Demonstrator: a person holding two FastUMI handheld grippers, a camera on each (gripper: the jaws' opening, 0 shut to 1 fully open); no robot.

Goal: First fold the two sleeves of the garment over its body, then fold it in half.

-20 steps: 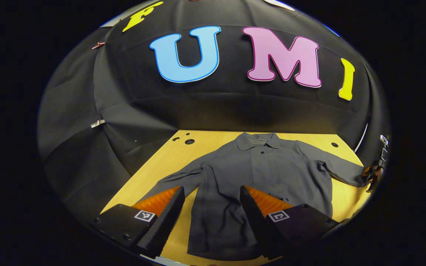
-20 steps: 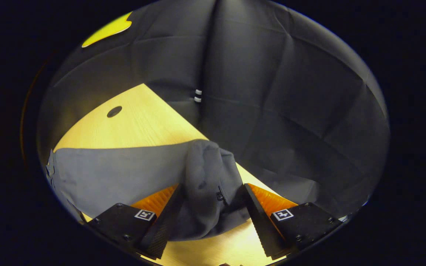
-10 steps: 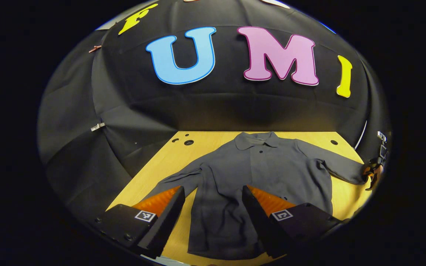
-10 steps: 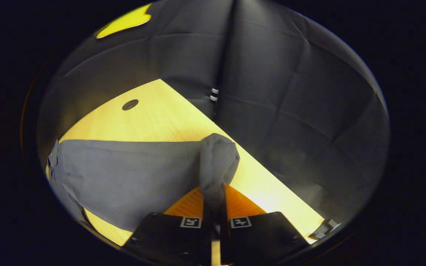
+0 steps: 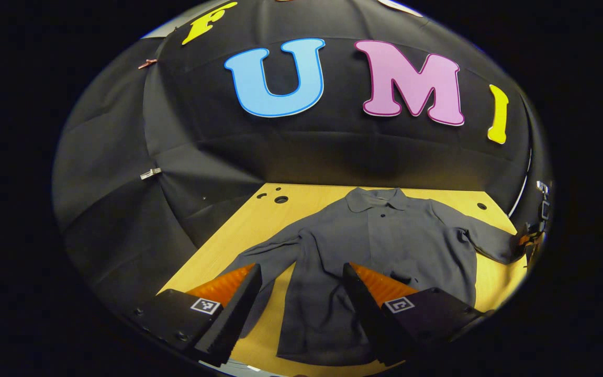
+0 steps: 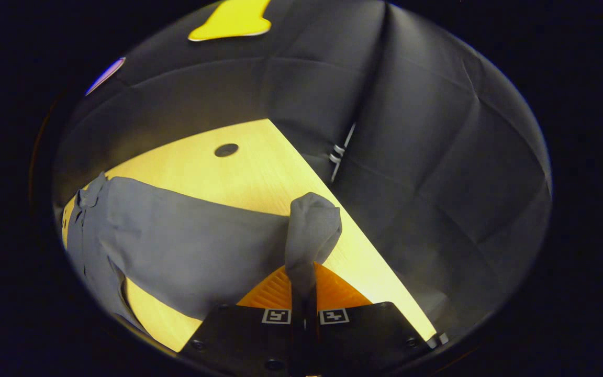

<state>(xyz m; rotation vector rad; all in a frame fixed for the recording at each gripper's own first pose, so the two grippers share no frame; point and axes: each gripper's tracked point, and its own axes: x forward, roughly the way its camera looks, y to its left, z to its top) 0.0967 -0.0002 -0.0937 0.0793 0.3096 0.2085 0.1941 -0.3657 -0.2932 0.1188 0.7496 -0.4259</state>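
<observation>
Right gripper (image 6: 301,293) pinched tight on cuff end of right sleeve (image 6: 309,230) of dark grey collared long-sleeved shirt (image 5: 380,246); left gripper (image 5: 299,293) spread wide, holding nothing, hovering over hem

Shirt lies flat, face up, on pale wooden tabletop (image 5: 259,220), collar toward back wall, left sleeve (image 5: 262,256) angled out, unfolded

Risks: thin cuff bite may slip out mid-carry; pulling sleeve across could drag body askew, nothing pinning it

Tabletop has small round holes; black cloth booth walls (image 6: 427,157) close around
</observation>
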